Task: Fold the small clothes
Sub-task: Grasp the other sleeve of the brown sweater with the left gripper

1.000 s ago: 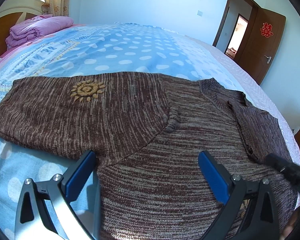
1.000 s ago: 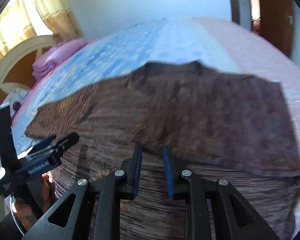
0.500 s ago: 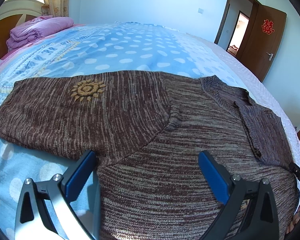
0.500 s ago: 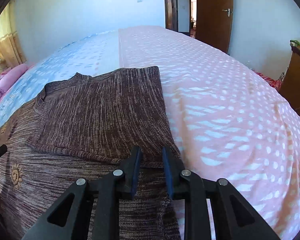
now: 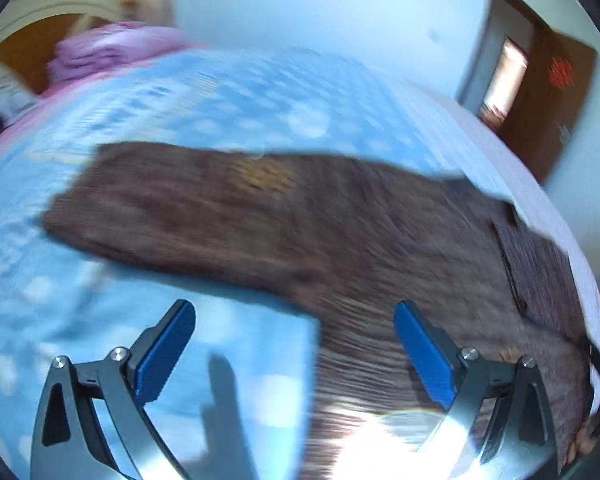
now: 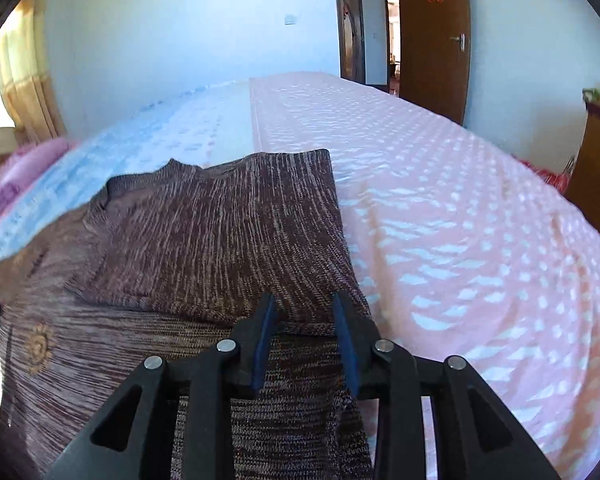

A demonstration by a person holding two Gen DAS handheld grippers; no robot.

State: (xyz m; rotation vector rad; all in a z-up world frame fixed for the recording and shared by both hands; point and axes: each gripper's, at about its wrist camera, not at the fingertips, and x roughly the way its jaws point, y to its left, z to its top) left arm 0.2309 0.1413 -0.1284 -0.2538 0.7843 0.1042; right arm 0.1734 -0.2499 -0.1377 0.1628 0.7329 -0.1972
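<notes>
Just ahead of the right gripper (image 6: 304, 312), at 12 o'clock, lies the folded-in sleeve of the brown sweater (image 6: 220, 232) on the bed (image 6: 460, 220); jaws partly apart, just been opening, nothing pinched. Left gripper (image 5: 296, 328) gapes wide, empty; outstretched sleeve runs 9-to-3 beyond it. Left looks nearer that sleeve.

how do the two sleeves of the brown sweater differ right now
The right sleeve is folded in across the sweater's chest, while the left sleeve lies spread straight out over the blue bedspread. The left sleeve shows an orange sun motif; the folded right sleeve shows none. The right sleeve's cuff sits just ahead of the right gripper; the open left gripper hangs short of the left sleeve. Both are the same brown marled knit.
</notes>
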